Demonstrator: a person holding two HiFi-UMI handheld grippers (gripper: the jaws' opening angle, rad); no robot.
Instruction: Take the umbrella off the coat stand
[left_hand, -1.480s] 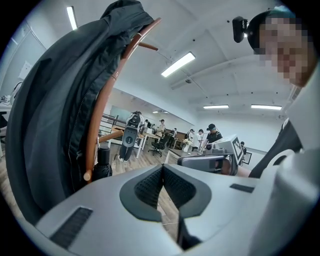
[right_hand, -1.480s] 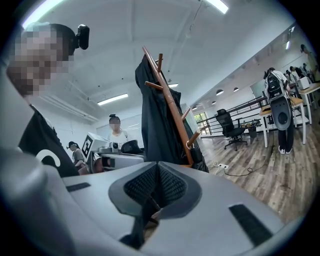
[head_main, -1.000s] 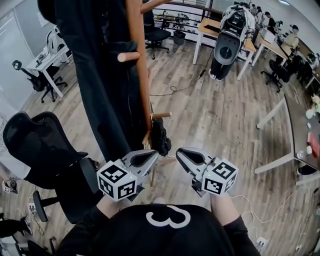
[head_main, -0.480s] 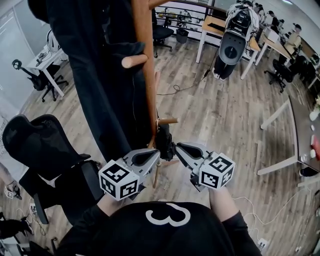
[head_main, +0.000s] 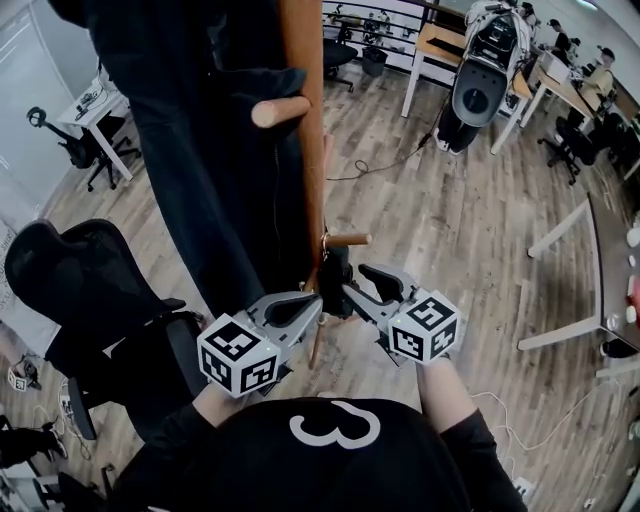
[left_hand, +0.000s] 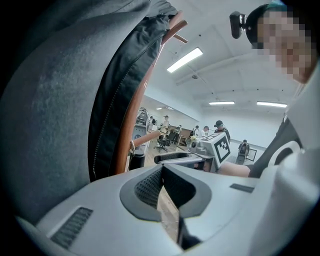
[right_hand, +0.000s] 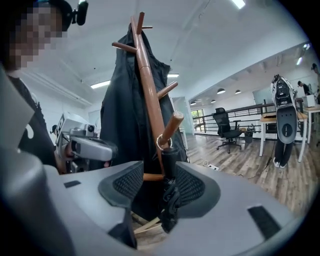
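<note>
Right tongs (head_main: 352, 292) moved in, opening around umbrella (right_hand: 168, 167); coat (head_main: 200, 150) hangs alongside.

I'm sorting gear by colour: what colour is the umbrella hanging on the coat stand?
The umbrella is black; the right gripper view shows it best.

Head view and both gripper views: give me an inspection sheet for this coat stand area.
Surface: wood-plank floor.
Job's things: black umbrella hangs by its ring from a low peg of the coat stand; dark coat alongside.
Clutter: office chair beside the stand.
Grippers: right gripper opening, umbrella between its jaws; left gripper shut, empty.
Cables: loose cable on the floor beyond the stand.
Surroundings: desks further back.
</note>
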